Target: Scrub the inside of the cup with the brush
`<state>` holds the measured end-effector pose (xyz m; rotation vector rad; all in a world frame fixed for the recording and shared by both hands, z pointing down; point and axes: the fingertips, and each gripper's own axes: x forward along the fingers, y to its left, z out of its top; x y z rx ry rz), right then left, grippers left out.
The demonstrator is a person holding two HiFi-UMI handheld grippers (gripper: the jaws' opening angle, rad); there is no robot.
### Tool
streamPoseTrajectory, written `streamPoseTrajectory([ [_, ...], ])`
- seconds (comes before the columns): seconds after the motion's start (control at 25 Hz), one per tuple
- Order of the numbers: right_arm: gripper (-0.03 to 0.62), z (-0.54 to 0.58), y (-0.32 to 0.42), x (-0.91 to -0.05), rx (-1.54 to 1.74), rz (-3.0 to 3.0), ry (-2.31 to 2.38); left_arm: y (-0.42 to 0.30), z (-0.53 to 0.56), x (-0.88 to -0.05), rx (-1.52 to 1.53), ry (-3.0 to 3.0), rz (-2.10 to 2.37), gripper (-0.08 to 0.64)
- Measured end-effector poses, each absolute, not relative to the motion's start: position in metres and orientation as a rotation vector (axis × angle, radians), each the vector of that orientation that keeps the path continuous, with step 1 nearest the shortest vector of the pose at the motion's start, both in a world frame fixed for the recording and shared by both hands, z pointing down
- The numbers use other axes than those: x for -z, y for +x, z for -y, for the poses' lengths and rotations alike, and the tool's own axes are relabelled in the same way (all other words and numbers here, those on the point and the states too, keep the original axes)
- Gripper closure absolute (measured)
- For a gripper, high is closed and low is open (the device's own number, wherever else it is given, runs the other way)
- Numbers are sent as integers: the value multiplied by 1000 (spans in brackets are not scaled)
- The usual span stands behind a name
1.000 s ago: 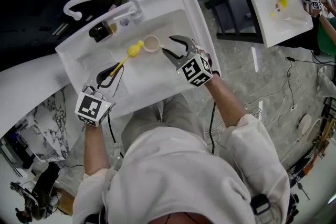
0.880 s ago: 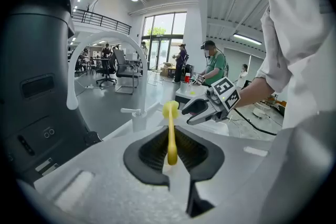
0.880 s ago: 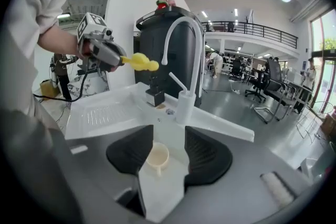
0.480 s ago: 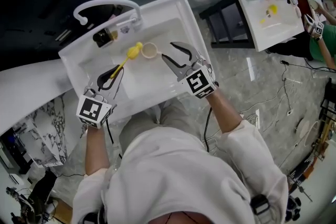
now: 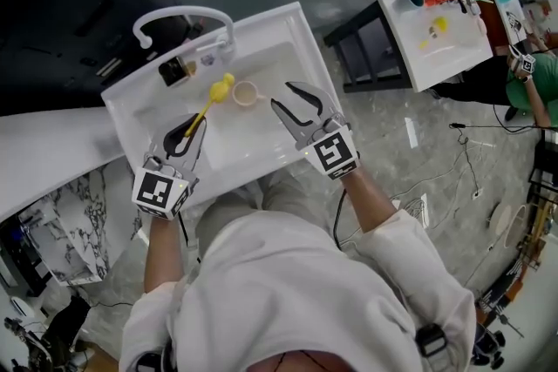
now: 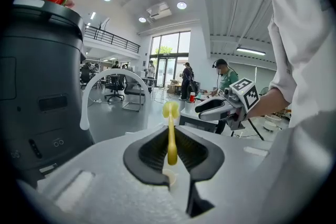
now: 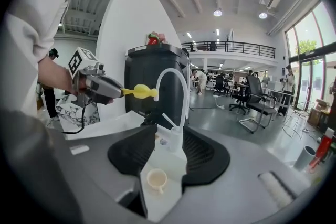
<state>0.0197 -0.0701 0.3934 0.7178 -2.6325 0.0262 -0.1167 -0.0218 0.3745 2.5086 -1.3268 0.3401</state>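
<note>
Head view overhead, far; gripper views low, opposed; share sink.

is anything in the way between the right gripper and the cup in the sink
Nothing visible. The right gripper hangs above the sink, jaws open and just closing a little, nothing between them; the cup stands clear in it ahead. The brush, held in the left gripper, is on the cup's far side.
</note>
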Motion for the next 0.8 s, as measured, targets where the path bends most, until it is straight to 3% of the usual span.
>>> streamPoseTrajectory([
  [0.44, 447, 59, 32, -340, -6, 2703, 852, -121, 11, -348, -244, 2493, 1414, 518],
  [0.8, 560, 58, 39, -308, 30, 2742, 962, -122, 7, -336, -184, 2465, 1458, 518],
])
